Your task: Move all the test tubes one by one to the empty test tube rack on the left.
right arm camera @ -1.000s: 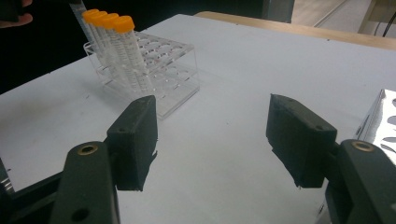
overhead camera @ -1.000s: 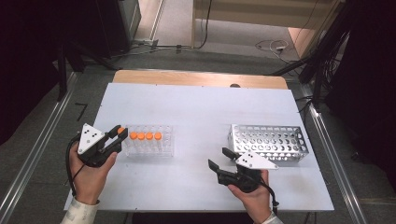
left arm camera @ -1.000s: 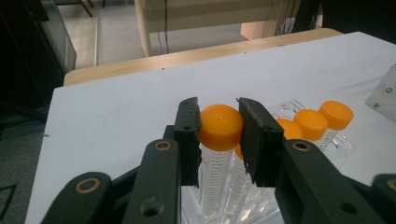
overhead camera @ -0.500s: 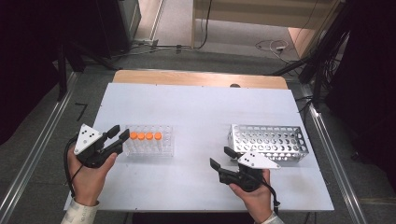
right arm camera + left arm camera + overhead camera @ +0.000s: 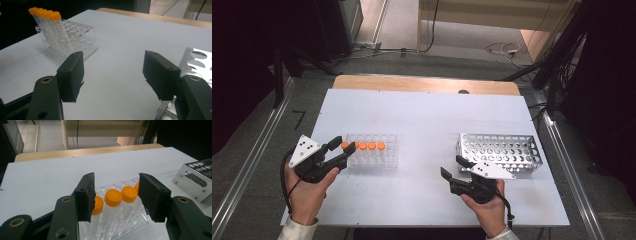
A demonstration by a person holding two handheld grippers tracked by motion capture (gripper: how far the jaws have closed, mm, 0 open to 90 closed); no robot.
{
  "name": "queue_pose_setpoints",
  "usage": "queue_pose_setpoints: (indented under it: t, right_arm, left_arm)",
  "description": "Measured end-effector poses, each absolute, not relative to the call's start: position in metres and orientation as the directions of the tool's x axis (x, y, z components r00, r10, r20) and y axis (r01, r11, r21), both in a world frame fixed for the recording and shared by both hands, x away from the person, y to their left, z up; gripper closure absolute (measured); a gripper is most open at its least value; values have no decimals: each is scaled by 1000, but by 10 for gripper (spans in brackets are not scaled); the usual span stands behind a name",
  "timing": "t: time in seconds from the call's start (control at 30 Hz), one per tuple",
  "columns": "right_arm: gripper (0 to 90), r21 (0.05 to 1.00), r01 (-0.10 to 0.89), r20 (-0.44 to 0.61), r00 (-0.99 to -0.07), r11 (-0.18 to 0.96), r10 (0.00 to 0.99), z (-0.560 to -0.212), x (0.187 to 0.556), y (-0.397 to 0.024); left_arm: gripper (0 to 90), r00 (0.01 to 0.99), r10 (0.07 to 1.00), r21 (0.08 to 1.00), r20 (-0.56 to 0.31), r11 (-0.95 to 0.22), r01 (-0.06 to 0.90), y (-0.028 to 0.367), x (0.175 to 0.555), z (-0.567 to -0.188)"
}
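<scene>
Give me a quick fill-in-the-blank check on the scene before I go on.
1. The tubes in the clear rack number ____.
2. Their caps are coloured ____.
3. The metal rack lies beside the ____ tool.
4. The left tool, whose jaws have just been opening, points at the ____ rack.

Missing words: four; orange; right; clear

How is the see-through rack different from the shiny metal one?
The clear plastic rack holds four orange-capped tubes; the metal rack has none showing. The clear rack sits by the left gripper, the metal rack by the right gripper. Both rest on the white table.
</scene>
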State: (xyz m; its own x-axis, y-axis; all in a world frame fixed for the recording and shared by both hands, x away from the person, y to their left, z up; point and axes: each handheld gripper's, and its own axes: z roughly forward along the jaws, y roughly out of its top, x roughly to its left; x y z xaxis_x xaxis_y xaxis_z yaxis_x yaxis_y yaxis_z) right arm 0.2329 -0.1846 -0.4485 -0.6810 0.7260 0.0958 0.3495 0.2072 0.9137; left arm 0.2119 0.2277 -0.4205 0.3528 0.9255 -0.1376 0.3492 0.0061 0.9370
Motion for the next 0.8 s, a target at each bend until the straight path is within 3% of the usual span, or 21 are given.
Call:
queue_pose_setpoints:
  t: [0.8]
  right_arm:
    - [286, 917, 354, 95, -645, 186, 758, -445, 236, -203]
  left_arm:
    - [234, 374, 916, 942, -149, 16, 336, 221, 194, -420]
